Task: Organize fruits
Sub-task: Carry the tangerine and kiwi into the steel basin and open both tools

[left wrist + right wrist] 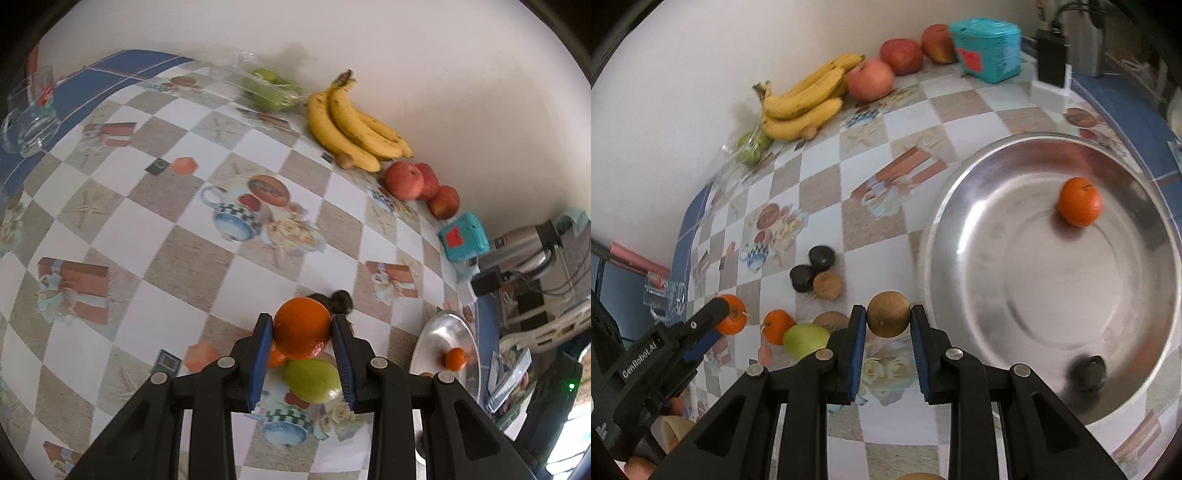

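Note:
My left gripper [302, 325] is shut on an orange [302, 328], held a little above the checked tablecloth. Under it lie a green pear [314, 380] and another orange [277, 358], partly hidden. My right gripper [888, 314] is shut on a brown kiwi [888, 314] beside the left rim of a steel bowl [1015, 295]. In the bowl lie an orange [1079, 201] and a dark plum [1087, 373]. The right wrist view also shows the left gripper's finger [709, 314] against its orange [733, 314], at the lower left.
Loose on the cloth are an orange [777, 326], a pear [805, 339], two dark plums [822, 258] and two kiwis [828, 285]. Bananas [351, 125], red apples [406, 181], green fruit in a clear tub [273, 90] and a teal box [463, 236] line the wall. A glass mug [29, 122] stands far left.

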A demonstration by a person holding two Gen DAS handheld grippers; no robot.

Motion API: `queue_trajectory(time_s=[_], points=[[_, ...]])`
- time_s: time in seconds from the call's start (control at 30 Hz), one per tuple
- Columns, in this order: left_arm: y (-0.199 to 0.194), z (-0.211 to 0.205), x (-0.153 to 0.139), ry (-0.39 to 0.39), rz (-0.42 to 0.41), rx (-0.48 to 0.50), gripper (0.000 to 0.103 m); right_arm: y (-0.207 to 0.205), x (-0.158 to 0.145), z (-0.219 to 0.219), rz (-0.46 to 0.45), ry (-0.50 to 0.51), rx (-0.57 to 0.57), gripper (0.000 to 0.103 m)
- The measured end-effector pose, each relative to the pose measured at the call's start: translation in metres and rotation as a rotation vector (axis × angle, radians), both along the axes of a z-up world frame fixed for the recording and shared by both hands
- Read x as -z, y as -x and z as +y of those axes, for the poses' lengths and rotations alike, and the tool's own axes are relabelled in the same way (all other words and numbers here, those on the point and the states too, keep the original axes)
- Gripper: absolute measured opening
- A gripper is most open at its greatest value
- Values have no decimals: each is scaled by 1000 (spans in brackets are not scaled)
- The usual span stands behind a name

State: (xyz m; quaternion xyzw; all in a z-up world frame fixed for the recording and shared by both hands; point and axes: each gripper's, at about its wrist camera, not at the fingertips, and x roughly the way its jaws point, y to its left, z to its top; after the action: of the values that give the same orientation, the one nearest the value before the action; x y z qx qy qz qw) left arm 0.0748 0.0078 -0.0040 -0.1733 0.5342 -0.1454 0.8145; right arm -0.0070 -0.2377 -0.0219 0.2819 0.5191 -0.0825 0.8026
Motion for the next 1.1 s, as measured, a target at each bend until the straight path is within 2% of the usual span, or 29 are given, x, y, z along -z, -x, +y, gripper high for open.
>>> queue_trajectory(time_s=[0.23, 0.33, 0.67, 0.87, 1.1], points=[[13, -33, -5, -23, -27, 92, 35, 25, -1, -41, 11, 32, 99, 25], [20, -53, -7, -31, -42, 151, 35, 39, 2, -64, 23, 22, 175, 25], [51, -115, -11, -28, -109, 346, 35, 69, 9, -107, 45, 10, 319, 25], [71, -151, -6, -37, -143, 458, 35, 78, 11, -116, 54, 17, 350, 25], [82, -172, 10, -77, -114, 532, 35, 79, 18, -118, 80, 8, 345, 26]])
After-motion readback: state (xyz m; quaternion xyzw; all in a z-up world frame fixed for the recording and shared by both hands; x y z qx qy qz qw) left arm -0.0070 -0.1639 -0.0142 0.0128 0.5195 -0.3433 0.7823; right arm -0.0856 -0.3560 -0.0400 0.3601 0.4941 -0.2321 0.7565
